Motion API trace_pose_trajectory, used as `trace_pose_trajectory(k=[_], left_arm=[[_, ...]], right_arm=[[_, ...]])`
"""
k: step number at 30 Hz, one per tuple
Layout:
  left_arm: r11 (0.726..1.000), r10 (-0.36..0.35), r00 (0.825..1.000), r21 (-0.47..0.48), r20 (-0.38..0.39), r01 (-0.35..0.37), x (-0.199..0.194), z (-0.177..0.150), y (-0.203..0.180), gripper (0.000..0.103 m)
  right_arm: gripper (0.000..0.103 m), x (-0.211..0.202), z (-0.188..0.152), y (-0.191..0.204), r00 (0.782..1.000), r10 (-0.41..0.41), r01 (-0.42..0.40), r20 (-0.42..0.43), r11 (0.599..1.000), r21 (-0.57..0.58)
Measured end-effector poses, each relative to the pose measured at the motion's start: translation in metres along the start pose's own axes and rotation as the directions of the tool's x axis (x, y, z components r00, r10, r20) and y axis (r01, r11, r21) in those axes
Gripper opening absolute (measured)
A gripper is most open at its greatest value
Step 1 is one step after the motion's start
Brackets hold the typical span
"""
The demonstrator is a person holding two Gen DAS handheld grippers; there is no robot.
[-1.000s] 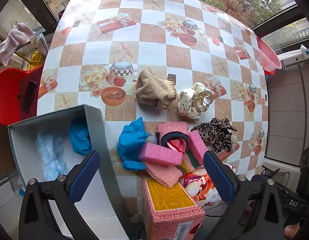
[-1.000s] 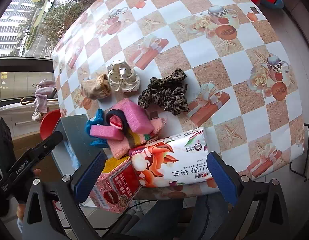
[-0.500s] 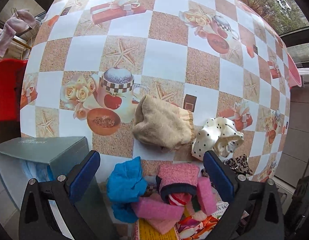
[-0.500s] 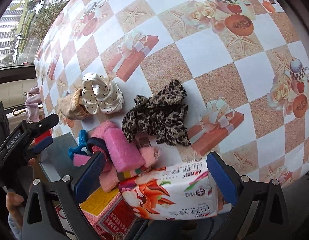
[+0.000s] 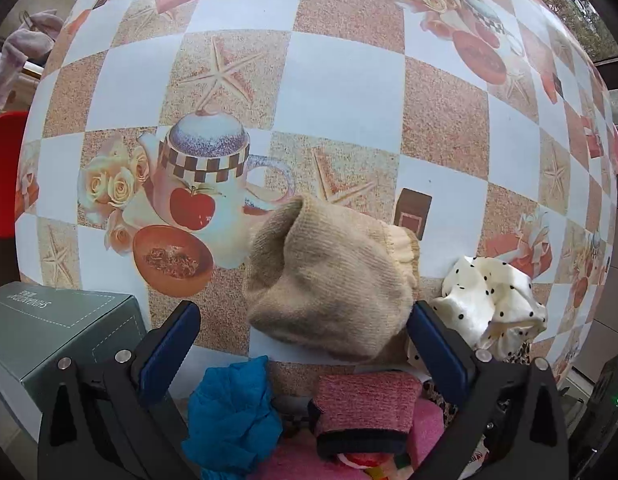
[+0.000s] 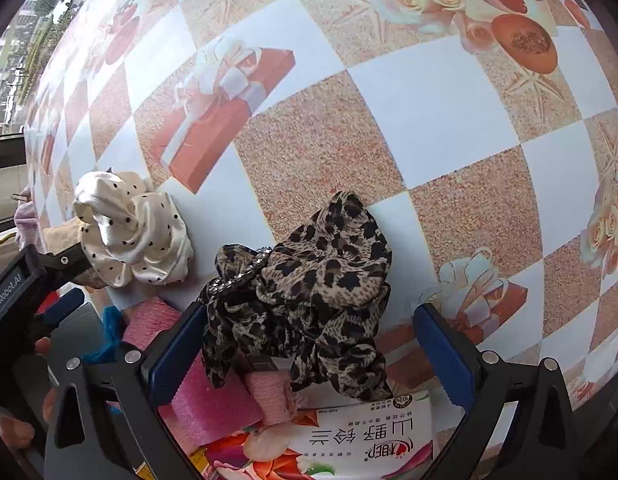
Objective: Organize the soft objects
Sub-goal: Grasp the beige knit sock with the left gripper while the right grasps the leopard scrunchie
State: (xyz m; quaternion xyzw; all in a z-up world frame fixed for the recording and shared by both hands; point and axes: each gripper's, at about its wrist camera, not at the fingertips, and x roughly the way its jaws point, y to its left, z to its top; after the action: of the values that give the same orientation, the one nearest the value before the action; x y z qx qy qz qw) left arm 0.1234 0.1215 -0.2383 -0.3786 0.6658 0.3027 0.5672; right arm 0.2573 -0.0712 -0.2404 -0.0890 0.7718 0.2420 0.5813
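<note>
Two wrist views look down on a counter (image 5: pixel 341 92) covered in a checked cloth printed with teapots, roses and gift boxes.

The left hand-held gripper (image 5: pixel 301 340) is held low over the counter with its blue-padded jaws spread wide. A beige knitted sock (image 5: pixel 329 280) lies bunched on the cloth between and just ahead of the fingertips; the right pad is close against its edge, though contact cannot be confirmed. A cream polka-dot scrunchie (image 5: pixel 493 304) sits just to the sock's right. Nearer the camera are a crumpled blue cloth (image 5: pixel 233 408) and a pink knitted piece with a dark cuff (image 5: pixel 365 408). A grey-green box (image 5: pixel 53 332) stands at the left edge.

The right hand-held gripper (image 6: pixel 309 344) also has its jaws spread wide, straddling a leopard-print scrunchie (image 6: pixel 309 292) that rests on the counter, not gripped. The polka-dot scrunchie (image 6: pixel 129 232) lies to its left, apart from it. A pink sponge (image 6: pixel 213 400) and a printed tissue pack (image 6: pixel 349 440) lie below. At far left, fingers (image 6: pixel 13 428) grip the other tool's handle.
</note>
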Motion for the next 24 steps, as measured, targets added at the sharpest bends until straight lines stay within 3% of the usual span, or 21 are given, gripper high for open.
trace_pose_trajectory(k=[8, 12, 14, 18, 22, 24], left_arm=[[1.000, 0.023, 1.000, -0.001, -0.018, -0.023, 0.021, -0.004, 0.001, 0.103], [1.000, 0.025, 1.000, 0.009, -0.010, -0.025, 0.024, -0.007, 0.000, 0.103], [1.000, 0.025, 0.999, 0.007, -0.034, -0.025, 0.025, -0.004, -0.001, 0.103], [0.999, 0.037, 0.997, -0.005, -0.064, -0.037, 0.024, 0.012, -0.005, 0.103], [0.996, 0.064, 0.998, 0.059, 0.016, -0.064, 0.014, 0.025, -0.014, 0.090], [0.995, 0.043, 0.999, 0.087, 0.032, -0.046, 0.009, 0.026, -0.019, 0.074]], right_arm=[[0.103, 0.011, -0.005, 0.024, 0.988, -0.154, 0.152, -0.006, 0.979, -0.133], [0.103, 0.011, -0.005, 0.024, 0.985, -0.170, 0.169, 0.005, 0.979, -0.110], [0.103, 0.018, 0.000, 0.026, 0.974, -0.227, 0.226, -0.006, 0.970, -0.095], [0.103, 0.018, 0.003, 0.025, 0.975, -0.222, 0.221, 0.003, 0.971, -0.091], [0.103, 0.018, -0.001, 0.022, 0.975, -0.223, 0.220, -0.012, 0.966, -0.134], [0.098, 0.018, -0.009, 0.025, 0.977, -0.213, 0.211, 0.006, 0.968, -0.138]])
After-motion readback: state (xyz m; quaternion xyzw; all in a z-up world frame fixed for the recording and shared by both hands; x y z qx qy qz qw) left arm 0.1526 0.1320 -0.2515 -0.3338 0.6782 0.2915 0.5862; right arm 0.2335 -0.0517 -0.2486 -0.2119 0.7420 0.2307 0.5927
